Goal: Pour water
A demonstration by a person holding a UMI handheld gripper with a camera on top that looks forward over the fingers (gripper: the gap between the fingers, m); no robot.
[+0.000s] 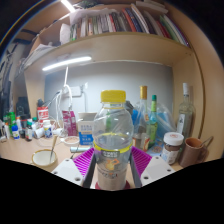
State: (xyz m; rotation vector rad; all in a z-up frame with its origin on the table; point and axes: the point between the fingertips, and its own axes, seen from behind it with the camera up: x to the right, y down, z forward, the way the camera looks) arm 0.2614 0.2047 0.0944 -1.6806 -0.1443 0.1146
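Gripper view shows the gripper point(110, 160) clamped on the capped bottle point(112, 140), right of the bowl point(44, 157); uncapping likely precedes pouring.

bottle point(113, 140) is standing between your fingers, blocking the way ahead | right of the bottle: taller bottles point(150, 118) and a jar point(173, 146) are crowding you | left of the bottle: a small bowl point(44, 157) is sitting on bare desk point(20, 157), leaving you room | above the bottle: a shelf point(110, 45) is overhanging

Wooden bookshelf point(120, 22) overhead; lit lamp strip point(66, 63); cluttered desk point(20, 152)
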